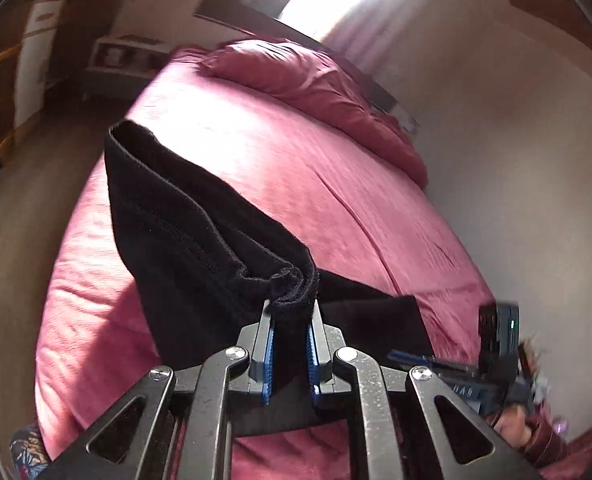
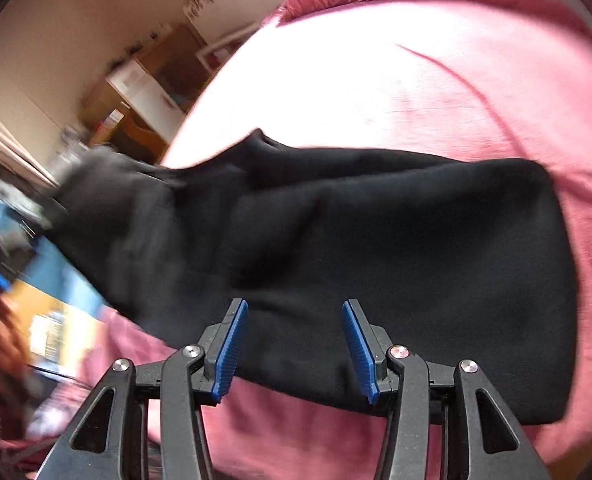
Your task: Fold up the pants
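Two fisheye views look down the fingers of two handheld grippers over a bed (image 1: 335, 184) with a dark pink cover.

In the left wrist view, the left gripper (image 1: 292, 312) sits at the bottom centre of the frame. Its blue pads are drawn close together and clamped on a bunched edge of the black pants (image 1: 200, 240). From that pinch the cloth is lifted and stretches away toward the upper left of the frame, ending in a hemmed or banded edge. More black cloth lies flat on the bed to the right of the pinch. At the lower right edge the right gripper appears, blurred, with part of a hand behind it.

In the right wrist view, the right gripper (image 2: 296, 344) is at the bottom centre. Its jaws stand apart and hold nothing; the pants (image 2: 395, 272) lie spread across the middle of the frame beneath and beyond its fingers. Whether the fingers touch the cloth cannot be told. The cloth rises, blurred, toward the left edge.

The step in hand looks like a fold: one end of the pants is raised by the left gripper to be carried over the part lying flat. The next move likely calls for laying that edge down squarely on the flat part, while the right gripper steadies or takes a grip on the cloth.
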`<state>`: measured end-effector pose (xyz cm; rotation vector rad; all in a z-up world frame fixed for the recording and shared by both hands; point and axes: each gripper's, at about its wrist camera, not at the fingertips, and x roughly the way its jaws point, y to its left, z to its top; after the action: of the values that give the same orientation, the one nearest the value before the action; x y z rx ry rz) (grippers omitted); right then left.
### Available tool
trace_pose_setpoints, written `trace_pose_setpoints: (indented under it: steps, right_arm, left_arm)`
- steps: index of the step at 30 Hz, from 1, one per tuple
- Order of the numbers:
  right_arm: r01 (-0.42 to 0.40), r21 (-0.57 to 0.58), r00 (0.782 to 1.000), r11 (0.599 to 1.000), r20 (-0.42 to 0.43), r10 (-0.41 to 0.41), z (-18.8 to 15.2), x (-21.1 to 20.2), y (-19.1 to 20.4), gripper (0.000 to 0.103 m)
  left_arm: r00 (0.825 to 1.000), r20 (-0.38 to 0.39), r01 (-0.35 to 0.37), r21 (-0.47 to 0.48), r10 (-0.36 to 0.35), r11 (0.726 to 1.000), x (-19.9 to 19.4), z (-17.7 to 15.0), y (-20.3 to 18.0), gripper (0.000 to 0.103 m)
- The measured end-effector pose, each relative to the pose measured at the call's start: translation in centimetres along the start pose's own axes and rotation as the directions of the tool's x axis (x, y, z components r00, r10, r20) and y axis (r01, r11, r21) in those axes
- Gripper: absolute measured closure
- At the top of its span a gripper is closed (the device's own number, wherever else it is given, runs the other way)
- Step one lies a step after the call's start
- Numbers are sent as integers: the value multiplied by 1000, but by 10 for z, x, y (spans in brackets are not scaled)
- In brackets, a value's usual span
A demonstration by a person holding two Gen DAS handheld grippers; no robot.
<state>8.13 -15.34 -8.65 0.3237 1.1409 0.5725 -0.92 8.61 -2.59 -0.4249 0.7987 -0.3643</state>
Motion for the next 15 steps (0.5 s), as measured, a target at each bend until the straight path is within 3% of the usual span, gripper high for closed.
trace_pose_setpoints:
  steps: [2,4,6,15]
  right_arm:
    - [-129,53,992,990,0,130,12,2,2,43]
    - [-242,89,970,966,-6,243,24,7,8,38]
    - [-310,106,949,945,-19,314,35,17,16,37]
    - [-261,53,952,964,-149,267,56,79,57,38]
  left_arm:
    - [999,-50,19,71,-16,997,16,-7,-19,90]
    - [995,-96,45,102,-36,994,28,-15,-30,90]
    - [991,-127,56,120,-40,991,37,-22,-37,90]
    - [986,-165,43,148,-18,988,44,-31,-46,90]
